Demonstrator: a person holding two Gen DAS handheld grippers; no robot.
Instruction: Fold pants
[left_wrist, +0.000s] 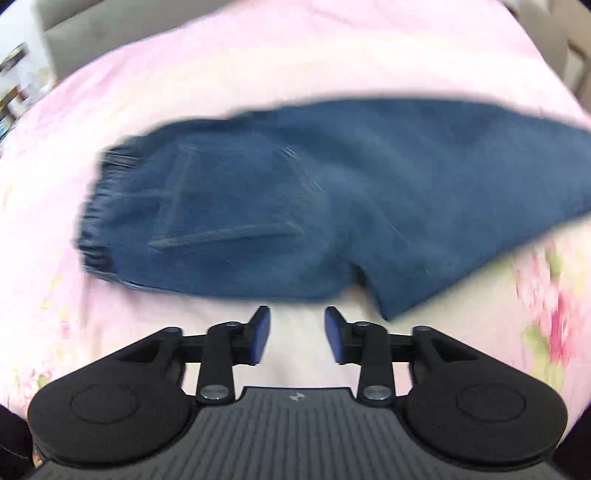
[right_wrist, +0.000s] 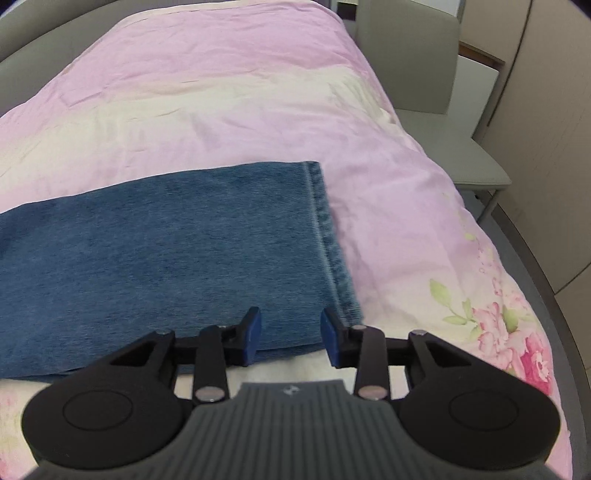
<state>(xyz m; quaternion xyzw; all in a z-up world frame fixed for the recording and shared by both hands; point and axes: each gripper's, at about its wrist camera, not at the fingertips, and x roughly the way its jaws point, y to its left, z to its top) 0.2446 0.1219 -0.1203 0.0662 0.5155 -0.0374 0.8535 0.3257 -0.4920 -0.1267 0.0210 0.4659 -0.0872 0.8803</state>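
Blue denim pants (left_wrist: 295, 199) lie flat on a pink floral bedspread (left_wrist: 258, 59), folded lengthwise, waistband to the left and legs running right. In the left wrist view, which is motion-blurred, my left gripper (left_wrist: 297, 334) is open just short of the crotch edge, nothing between its blue pads. In the right wrist view the leg end (right_wrist: 184, 243) with its stitched hem (right_wrist: 328, 236) lies ahead. My right gripper (right_wrist: 291, 338) hovers open over the near corner of the hem; the pads do not press on the denim.
The bedspread (right_wrist: 229, 92) covers the whole bed. A grey chair (right_wrist: 424, 74) stands beside the bed at the right, with beige cabinet doors (right_wrist: 546, 110) behind it. The bed's right edge drops off near the floral print (right_wrist: 517, 332).
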